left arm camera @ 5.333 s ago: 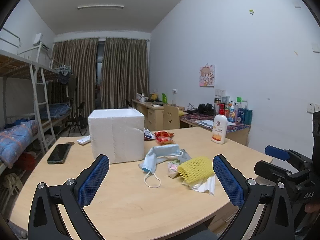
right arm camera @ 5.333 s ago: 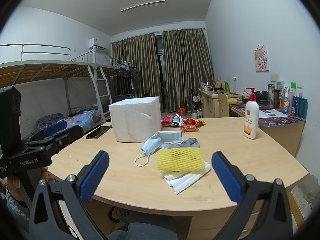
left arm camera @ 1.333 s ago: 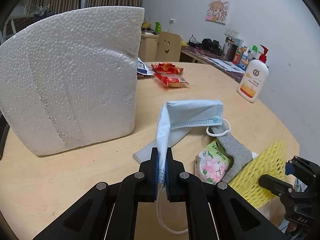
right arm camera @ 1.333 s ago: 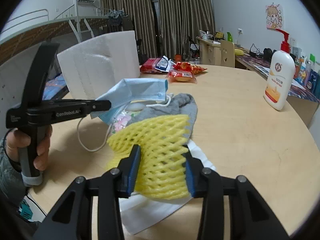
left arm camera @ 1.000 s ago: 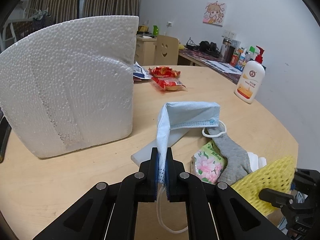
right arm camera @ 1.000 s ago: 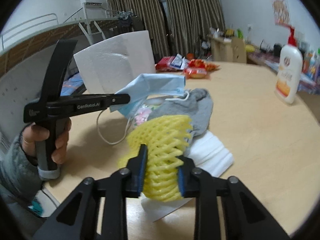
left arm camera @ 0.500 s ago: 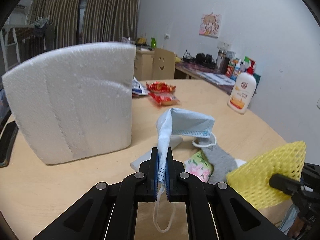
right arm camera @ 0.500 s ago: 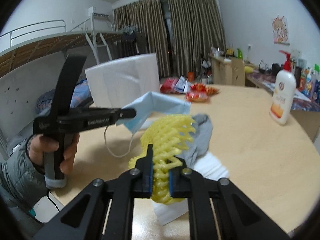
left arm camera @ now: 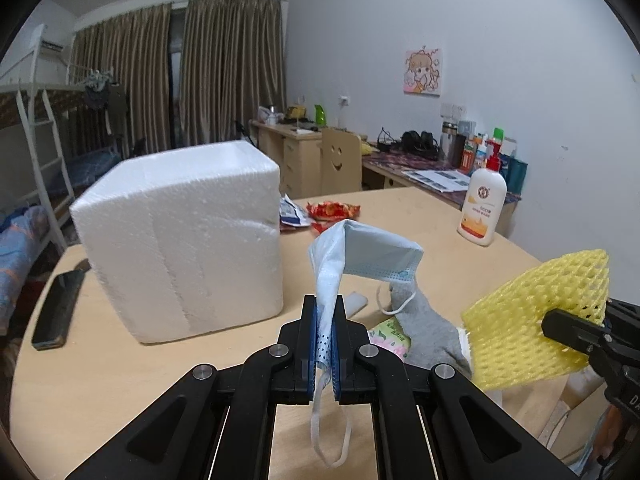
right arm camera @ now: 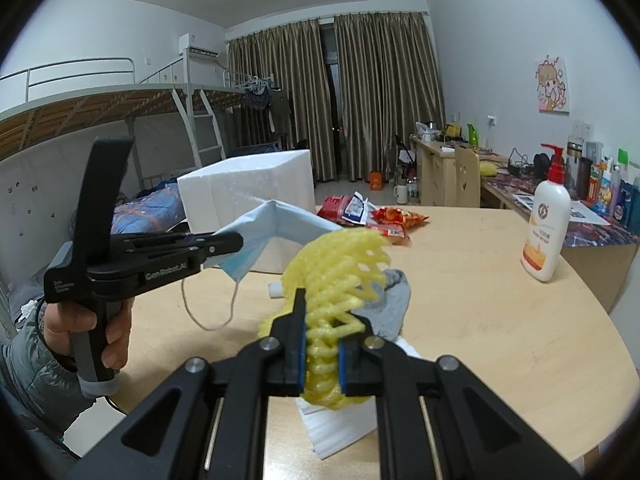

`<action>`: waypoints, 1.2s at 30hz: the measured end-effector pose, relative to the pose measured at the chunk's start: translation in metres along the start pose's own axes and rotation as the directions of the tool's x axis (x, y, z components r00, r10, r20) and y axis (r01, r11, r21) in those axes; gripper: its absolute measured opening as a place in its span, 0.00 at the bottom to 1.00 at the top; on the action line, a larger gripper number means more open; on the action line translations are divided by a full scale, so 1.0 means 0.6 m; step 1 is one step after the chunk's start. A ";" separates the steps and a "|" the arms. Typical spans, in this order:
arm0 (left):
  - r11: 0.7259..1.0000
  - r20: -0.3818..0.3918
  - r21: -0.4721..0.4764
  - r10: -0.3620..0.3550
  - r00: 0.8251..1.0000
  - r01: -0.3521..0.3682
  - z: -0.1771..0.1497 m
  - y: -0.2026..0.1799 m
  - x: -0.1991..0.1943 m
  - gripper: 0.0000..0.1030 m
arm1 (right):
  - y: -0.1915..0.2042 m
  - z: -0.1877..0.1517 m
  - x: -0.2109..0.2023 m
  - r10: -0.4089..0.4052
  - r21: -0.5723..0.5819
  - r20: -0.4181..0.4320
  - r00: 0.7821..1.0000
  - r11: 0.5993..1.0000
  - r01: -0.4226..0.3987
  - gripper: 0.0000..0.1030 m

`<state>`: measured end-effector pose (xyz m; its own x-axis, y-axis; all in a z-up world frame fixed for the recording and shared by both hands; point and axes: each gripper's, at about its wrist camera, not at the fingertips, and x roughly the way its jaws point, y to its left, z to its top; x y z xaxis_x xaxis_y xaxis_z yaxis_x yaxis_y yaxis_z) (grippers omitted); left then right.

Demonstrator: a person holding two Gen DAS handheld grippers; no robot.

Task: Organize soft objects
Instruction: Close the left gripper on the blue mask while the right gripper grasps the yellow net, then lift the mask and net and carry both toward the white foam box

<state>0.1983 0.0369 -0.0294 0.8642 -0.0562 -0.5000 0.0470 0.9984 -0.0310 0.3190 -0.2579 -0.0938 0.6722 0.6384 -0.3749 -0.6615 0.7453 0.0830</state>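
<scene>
Blue face mask (left arm camera: 362, 256) pinched by one edge in left gripper (left arm camera: 325, 344), jaws pressed tight on the fabric; lifted clear of round wooden table (left arm camera: 120, 368), ear loop dangling below the pads. Yellow foam net (right arm camera: 340, 276) clamped in right gripper (right arm camera: 322, 354), squeezed narrow between the blue pads, also off the table. Lower end of net hidden behind the jaws in right wrist view; far edge of mask tucked behind net there.

Left on table beneath: grey sock (left arm camera: 424, 328), floral tissue pack (left arm camera: 390, 338) half covered by gripper, white folded foam sheet (right arm camera: 340, 428) partly under right gripper. White foam box (left arm camera: 180, 236) just left of mask, inside not visible. Phone (left arm camera: 56, 308) near left table edge. Lotion bottle (right arm camera: 546, 228) well apart at right, bare tabletop between. Left hand (right arm camera: 86, 332) on handle, sleeve cut off by frame.
</scene>
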 end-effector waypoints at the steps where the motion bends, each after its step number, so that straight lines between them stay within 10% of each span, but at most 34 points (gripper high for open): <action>1: 1.000 0.008 0.001 0.008 1.000 -0.008 0.001 -0.001 -0.006 0.06 | 0.000 0.002 -0.003 -0.002 0.000 0.007 1.000 1.000 0.002 0.14; 36: 0.947 0.288 -0.078 0.320 0.903 -0.311 -0.039 0.016 -0.298 0.06 | 0.078 0.026 -0.117 0.065 -0.090 0.210 0.975 0.995 -0.046 0.14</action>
<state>0.0324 0.0564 0.0395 0.9395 0.2693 -0.2117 -0.2629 0.9631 0.0585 0.2462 -0.2647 -0.0491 0.6829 0.7114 -0.1660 -0.7194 0.6944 0.0165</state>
